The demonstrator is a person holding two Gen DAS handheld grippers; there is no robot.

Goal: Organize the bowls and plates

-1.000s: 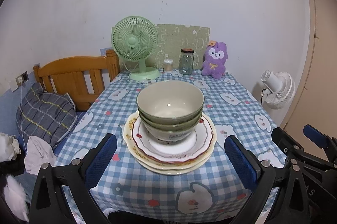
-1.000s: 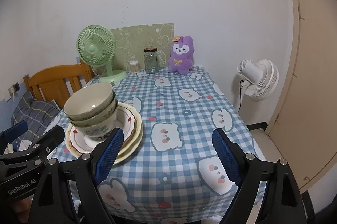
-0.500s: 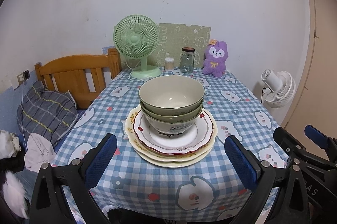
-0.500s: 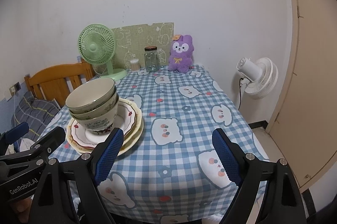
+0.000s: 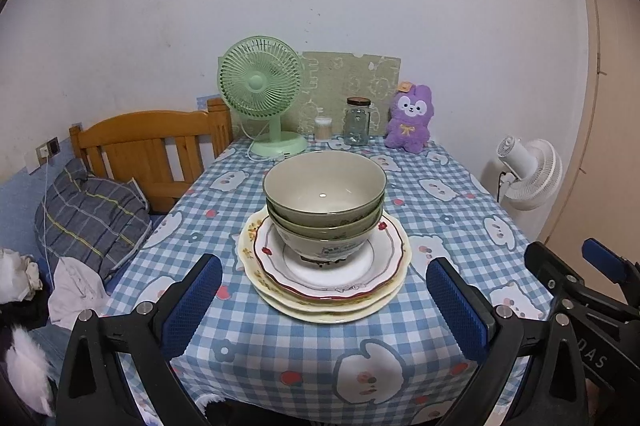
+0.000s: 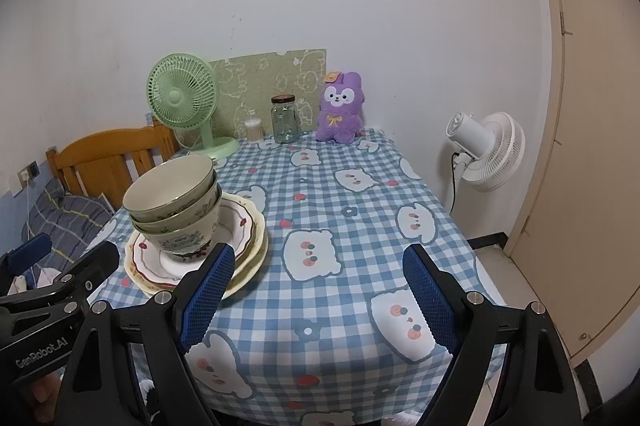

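Far left: grey plaid pillow on the bed, wooden headboard behind it, up against the worktop edge.

Left hand-held gripper: jaws spread wide, nothing between the pads, held off the near edge of the worktop. From its camera the stack sits dead centre between the two blue fingertips, not touching either.

Stack of bowls: three nested, upright, sitting on a stack of plates, at least three deep, scalloped rims, top one with red trim. All on the left half of the checked tablecloth, near the front edge.

Back row along the wall, left to right: green desk fan, small cotton-swab tub, glass jar with dark lid, purple plush toy. Green patterned board leans on the wall behind them.

Right hand-held gripper: also wide, empty, over the bare right half of the cloth near the front edge. Its left pad overlaps the plate rim in view; can't tell if it touches.

Far right: white floor fan beside the worktop, then a beige door.
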